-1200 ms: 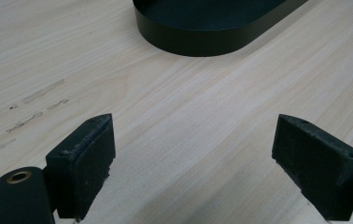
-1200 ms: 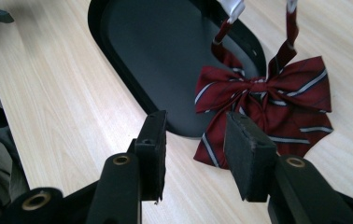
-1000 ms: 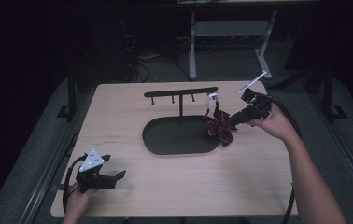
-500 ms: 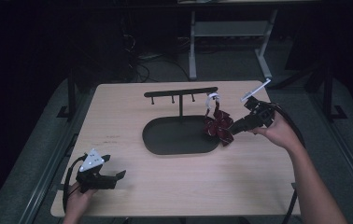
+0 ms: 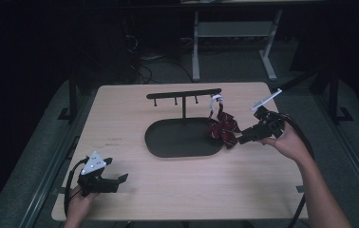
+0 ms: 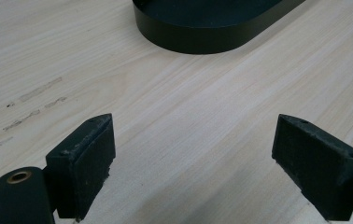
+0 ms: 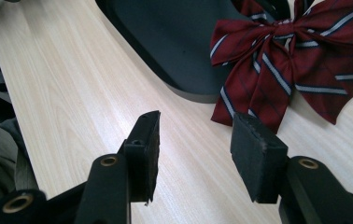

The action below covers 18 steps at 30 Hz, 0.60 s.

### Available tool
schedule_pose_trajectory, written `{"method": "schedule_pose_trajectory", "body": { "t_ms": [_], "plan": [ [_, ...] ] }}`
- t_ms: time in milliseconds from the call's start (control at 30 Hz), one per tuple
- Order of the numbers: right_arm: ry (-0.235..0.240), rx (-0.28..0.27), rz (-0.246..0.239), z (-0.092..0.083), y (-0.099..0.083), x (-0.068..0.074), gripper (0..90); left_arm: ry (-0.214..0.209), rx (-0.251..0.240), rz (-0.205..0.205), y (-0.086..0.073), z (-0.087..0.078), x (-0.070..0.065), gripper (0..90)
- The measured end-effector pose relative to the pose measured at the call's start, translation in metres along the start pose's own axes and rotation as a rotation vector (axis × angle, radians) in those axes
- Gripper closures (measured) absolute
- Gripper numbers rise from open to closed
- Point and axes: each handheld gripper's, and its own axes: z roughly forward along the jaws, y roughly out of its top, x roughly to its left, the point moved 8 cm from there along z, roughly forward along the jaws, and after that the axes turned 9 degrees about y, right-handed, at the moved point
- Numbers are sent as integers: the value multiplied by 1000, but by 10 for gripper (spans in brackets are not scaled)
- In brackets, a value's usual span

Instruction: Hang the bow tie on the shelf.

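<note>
The dark red bow tie with thin grey-white stripes (image 5: pixel 223 128) hangs by its white strap (image 5: pixel 214 102) from the right end of the black T-shaped metal hanger stand (image 5: pixel 184 95), its lower loops draped over the right rim of the stand's black oval base tray (image 5: pixel 168 145) and spilling onto the pale wooden table (image 5: pixel 177 190); most likely it sits this way because it has been hooked on the crossbar to hang as on a display, the tray catching whatever is too long to swing free. The right gripper (image 5: pixel 242 137) sits just to the right of the stand, jaws pointing at the bow; they have just been opening and now stand fairly wide, with nothing between them, the bow's tip lying just beyond the pads (image 7: pixel 256 156) and not pressed. That reads as a release after the hanging. The left gripper (image 5: pixel 120 179) rests on the table well in front of the stand and to its left, jaws wide apart and empty, probably parked because one hand suffices here. No brand, label or legible writing can be made out on the bow, stand or grippers.
</note>
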Motion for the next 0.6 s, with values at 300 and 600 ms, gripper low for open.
{"method": "schedule_pose_trajectory", "body": {
  "t_ms": [300, 600],
  "plan": [
    [0, -7, 9, 4, -16, -1, 511, 0, 6, 8, -1, 0, 0, 131],
    [9, -15, 13, 10, -29, 2, 506, 1, 7, 7, -1, 0, 0, 131]
  ]
}}
